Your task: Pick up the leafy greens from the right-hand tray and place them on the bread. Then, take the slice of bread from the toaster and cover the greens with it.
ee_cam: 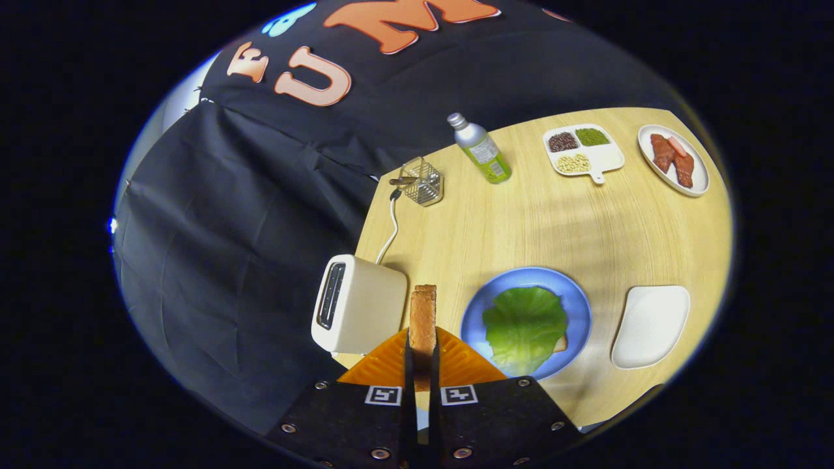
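A toaster (358,306) is sitting at the counter's (521,221) left edge, its slot empty. Just beside it, the tool (422,355) is gripping a slice of bread (423,319) edge-on, both fingers pressing its sides, above the counter. Further right, a lettuce leaf (524,326) is lying over another bread slice (560,343) on a blue plate (580,306), and a white tray (651,326) is sitting beside that.
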A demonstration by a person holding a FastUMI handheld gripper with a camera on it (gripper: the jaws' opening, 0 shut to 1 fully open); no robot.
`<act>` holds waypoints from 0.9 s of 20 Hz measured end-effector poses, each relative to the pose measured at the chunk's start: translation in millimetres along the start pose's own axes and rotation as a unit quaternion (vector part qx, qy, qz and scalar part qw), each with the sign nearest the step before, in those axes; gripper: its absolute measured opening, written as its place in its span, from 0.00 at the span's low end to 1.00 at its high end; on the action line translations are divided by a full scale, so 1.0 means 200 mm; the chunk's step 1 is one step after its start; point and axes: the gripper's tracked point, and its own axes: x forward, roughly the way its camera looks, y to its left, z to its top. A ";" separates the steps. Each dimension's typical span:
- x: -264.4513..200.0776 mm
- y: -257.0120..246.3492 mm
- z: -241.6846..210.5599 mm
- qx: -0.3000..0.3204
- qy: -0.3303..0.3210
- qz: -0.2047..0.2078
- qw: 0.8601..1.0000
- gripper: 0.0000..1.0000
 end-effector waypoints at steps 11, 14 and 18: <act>0.22 -0.37 -0.14 0.007 0.038 -0.004 0.999 0.08; 0.26 -0.43 -0.11 -0.013 0.031 -0.009 0.999 0.08; 0.30 -0.54 -0.12 -0.023 0.037 -0.038 0.998 0.11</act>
